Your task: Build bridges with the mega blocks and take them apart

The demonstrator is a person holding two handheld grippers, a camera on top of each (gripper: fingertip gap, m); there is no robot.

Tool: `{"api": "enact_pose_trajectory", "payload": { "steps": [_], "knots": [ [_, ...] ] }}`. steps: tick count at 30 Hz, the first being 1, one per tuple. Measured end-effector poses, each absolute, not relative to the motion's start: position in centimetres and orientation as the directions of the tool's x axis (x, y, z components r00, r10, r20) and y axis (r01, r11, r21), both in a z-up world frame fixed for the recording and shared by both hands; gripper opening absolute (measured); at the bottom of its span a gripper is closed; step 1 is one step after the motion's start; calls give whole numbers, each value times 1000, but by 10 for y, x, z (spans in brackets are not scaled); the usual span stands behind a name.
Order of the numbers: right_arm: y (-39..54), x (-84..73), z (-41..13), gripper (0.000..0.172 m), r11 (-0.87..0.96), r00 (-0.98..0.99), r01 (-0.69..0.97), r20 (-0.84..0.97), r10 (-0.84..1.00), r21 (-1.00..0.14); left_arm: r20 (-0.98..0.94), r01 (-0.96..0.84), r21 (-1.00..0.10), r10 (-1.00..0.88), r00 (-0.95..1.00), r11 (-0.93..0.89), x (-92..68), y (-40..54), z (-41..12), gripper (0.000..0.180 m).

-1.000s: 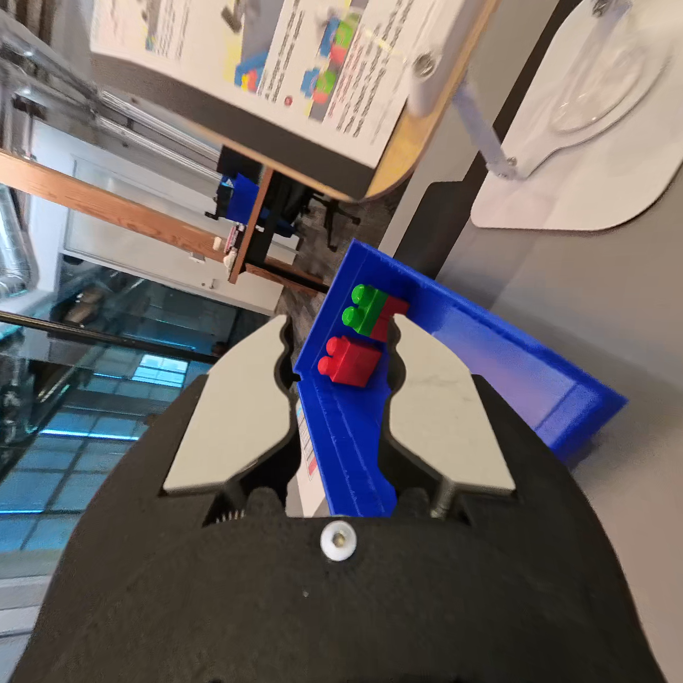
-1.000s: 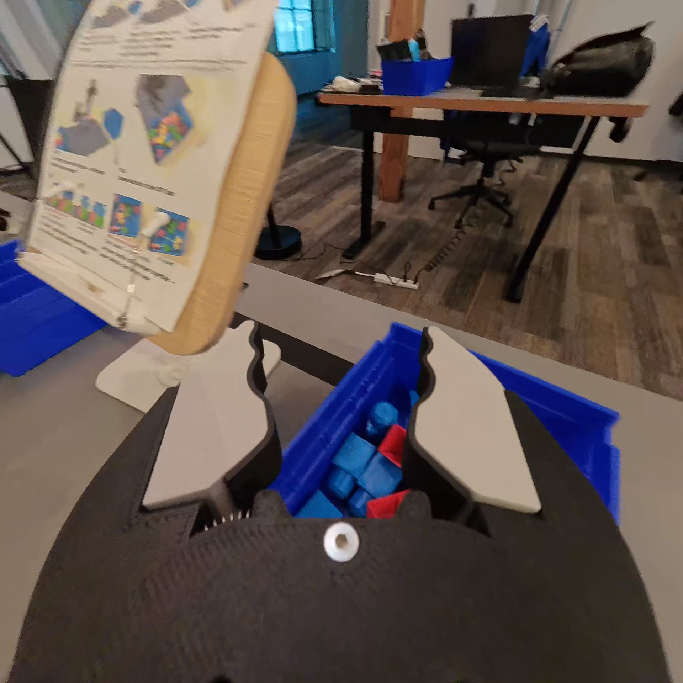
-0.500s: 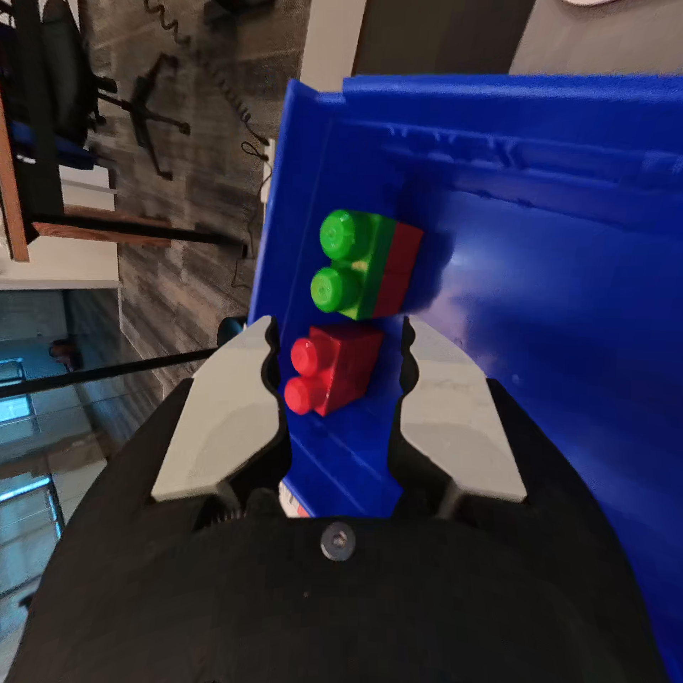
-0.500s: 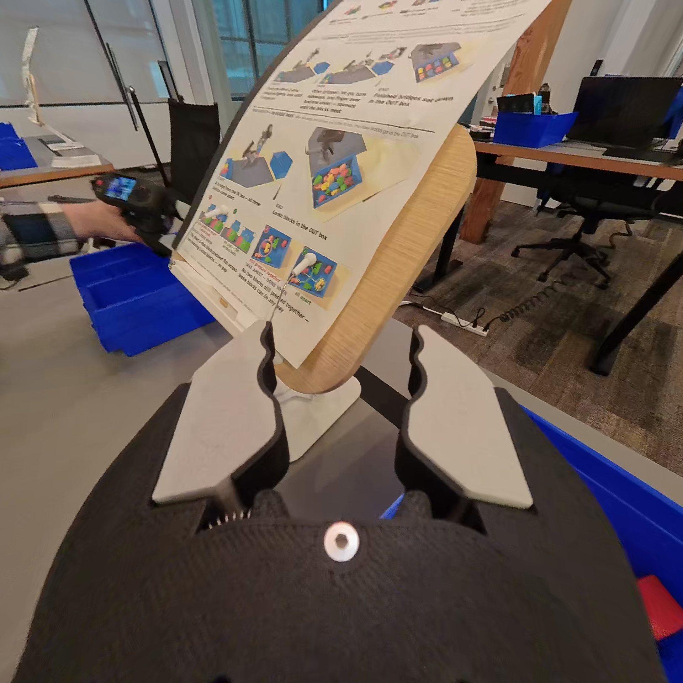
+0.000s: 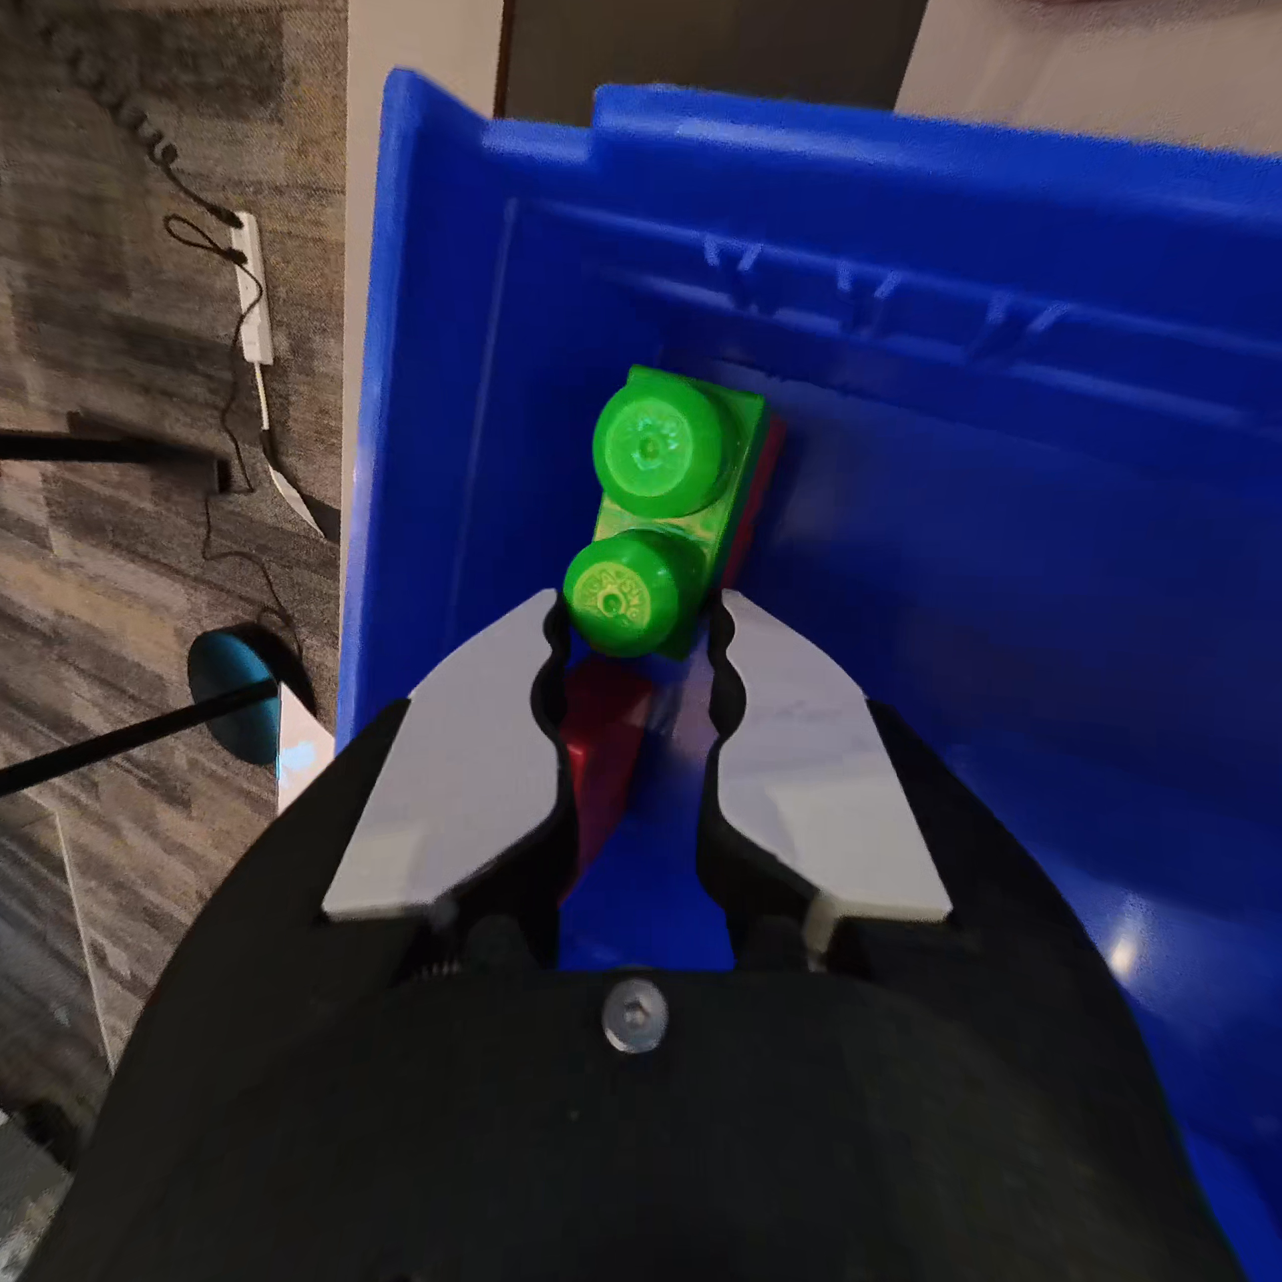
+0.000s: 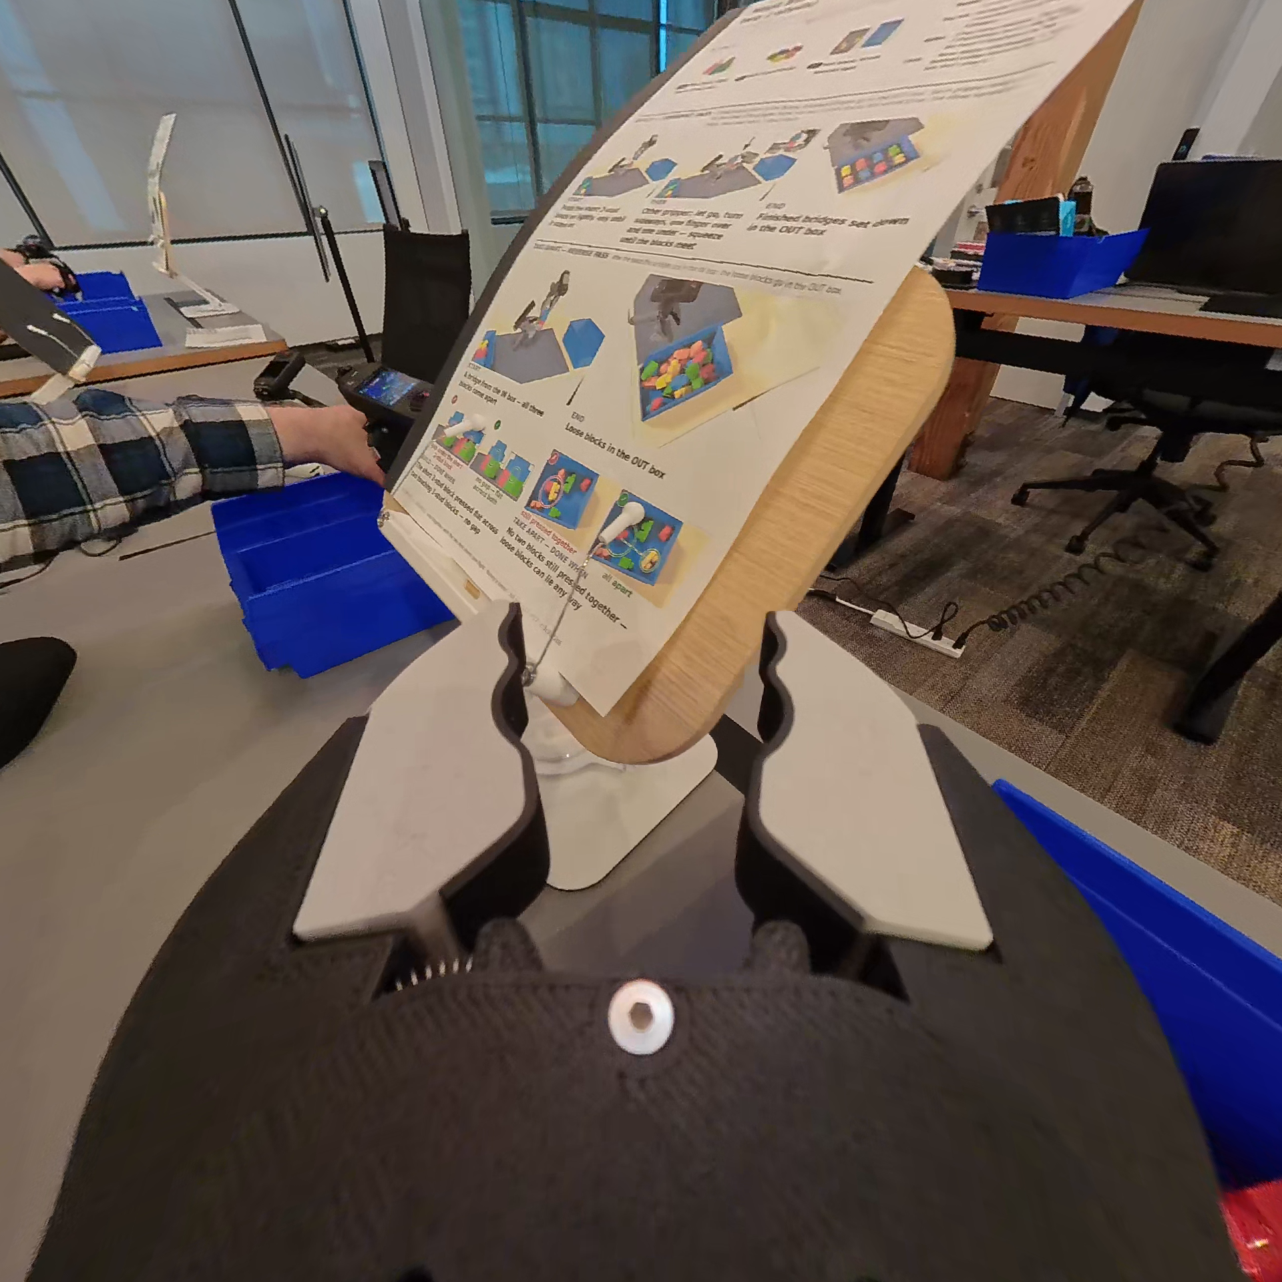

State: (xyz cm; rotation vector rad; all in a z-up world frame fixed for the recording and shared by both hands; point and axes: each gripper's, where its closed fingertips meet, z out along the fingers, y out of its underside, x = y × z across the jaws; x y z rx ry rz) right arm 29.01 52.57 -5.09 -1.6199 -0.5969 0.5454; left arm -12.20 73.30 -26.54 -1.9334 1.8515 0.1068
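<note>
Left wrist view: the left gripper (image 5: 637, 610) reaches into a blue bin (image 5: 971, 208), its fingertips closed on the near end of a green block (image 5: 652, 513) at 12 o'clock; a red block (image 5: 600, 735) lies between the fingers. Right gripper (image 6: 638, 645) hangs open and bare before an instruction board (image 6: 728, 312).

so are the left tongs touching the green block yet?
Cannot tell. In the left wrist view the green block has its near end between the tongs tips, but blur hides any contact or gap.
</note>
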Motion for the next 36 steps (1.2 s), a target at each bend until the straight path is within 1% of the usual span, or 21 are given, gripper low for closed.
{"api": "enact_pose_trajectory", "payload": {
  "steps": [4,6,9,10,11,15,17,20,24,25,27,29,32,34,35,36],
  "knots": [
    [514,274,-40,64,-63,718,100,28,696,-993,-376,-960,-281,-918,128,-19,-128,720,-255,35],
    [504,260,-32,63,-27,688,113,59,723,-993,-362,-940,-339,-916,175,-45,-130,708,-241,35],
    [485,224,-23,62,27,612,150,114,782,-988,-366,-926,-367,-902,230,-87,-144,685,-213,34],
    [477,207,-22,61,44,572,167,133,809,-985,-342,-917,-389,-910,233,-89,-144,669,-200,34],
    [468,189,-24,61,54,528,193,151,836,-980,-333,-918,-388,-917,221,-80,-143,651,-188,34],
    [434,113,-42,55,67,375,279,173,911,-958,-323,-951,-309,-943,80,25,-119,566,-145,34],
    [423,80,-61,58,46,324,326,158,933,-944,-307,-963,-248,-951,-24,104,-90,522,-134,34],
    [418,49,-89,59,-19,306,377,105,946,-926,-310,-967,-170,-942,-129,189,-42,475,-126,34],
    [420,41,-114,52,-81,306,436,64,950,-896,-332,-962,-129,-925,-186,240,-1,450,-117,34],
    [422,41,-114,49,-83,316,427,62,947,-900,-326,-958,-131,-924,-202,256,7,445,-116,34],
    [426,43,-118,51,-89,322,439,64,945,-894,-337,-959,-105,-917,-214,262,16,443,-114,34],
    [427,46,-121,36,-78,314,457,78,946,-886,-340,-957,-81,-910,-237,280,23,441,-113,34],
    [431,49,-121,36,-65,322,464,100,941,-883,-355,-958,-40,-900,-254,286,27,446,-112,34],
    [436,54,-112,36,-90,343,397,56,938,-914,-374,-955,-62,-894,-246,289,32,450,-108,35],
    [440,59,-105,36,-106,356,341,24,934,-934,-407,-956,-101,-888,-214,276,35,456,-102,38],
    [443,64,-95,36,-126,361,269,-22,932,-955,-450,-954,-156,-879,-161,255,38,464,-93,54]
  ]
}}
